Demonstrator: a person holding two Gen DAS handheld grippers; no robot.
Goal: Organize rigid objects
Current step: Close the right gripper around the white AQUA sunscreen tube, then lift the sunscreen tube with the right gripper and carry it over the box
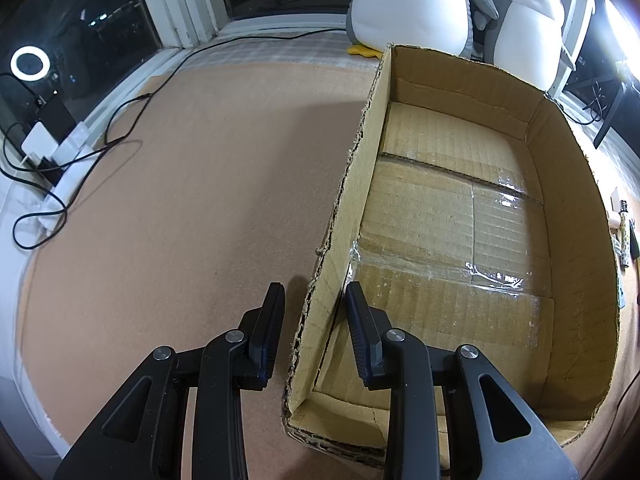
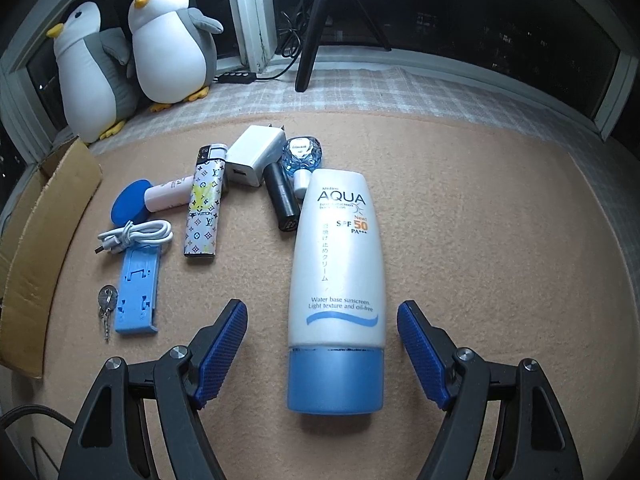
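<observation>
Evidently we hold the right hand-held gripper wide astride the stiff, slick sunscreen tube, best gripped mid-body.

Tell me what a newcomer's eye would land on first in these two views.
The big white AQUA sunscreen tube with its blue cap lies on the tan mat between the open fingers of the right gripper, untouched. In the other view, the left gripper straddles the ragged left wall of an empty cardboard box, one finger on each side. Two plush penguins sit by the dark window behind both scenes.
</observation>
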